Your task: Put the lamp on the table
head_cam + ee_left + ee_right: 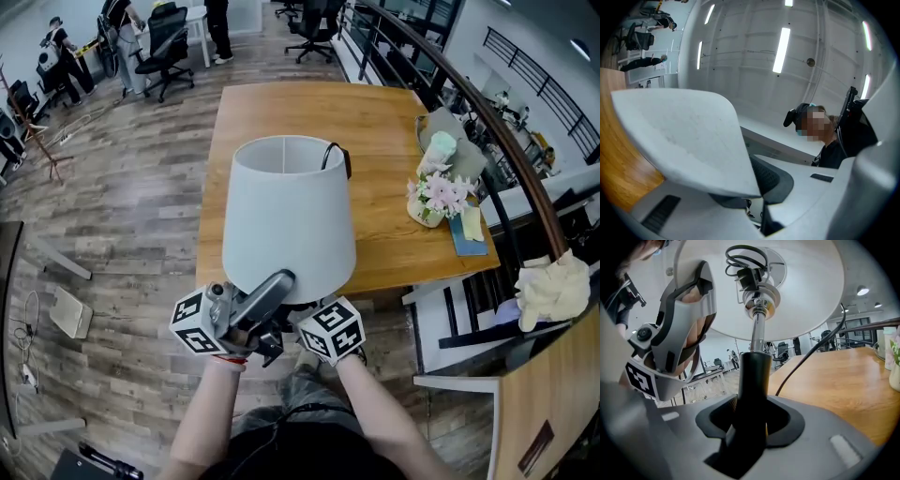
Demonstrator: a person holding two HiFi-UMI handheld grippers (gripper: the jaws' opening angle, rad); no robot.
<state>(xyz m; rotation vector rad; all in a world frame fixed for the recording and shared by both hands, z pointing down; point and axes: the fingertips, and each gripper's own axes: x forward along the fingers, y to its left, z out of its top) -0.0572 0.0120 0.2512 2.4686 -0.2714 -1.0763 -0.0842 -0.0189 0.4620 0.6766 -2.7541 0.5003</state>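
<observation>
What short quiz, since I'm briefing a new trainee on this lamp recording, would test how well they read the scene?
1. True or false: the right gripper is clamped on the white lamp shade.
2. Which of these stands on the wooden table, at its right side in the head view? A) a pot of flowers B) a laptop C) a kettle
3. Fill in: the cord hanging beside the lamp shade is ____ in colour.

Key: 1 false, it grips the black stem under the shade; 2 A, the flowers; 3 black.
</observation>
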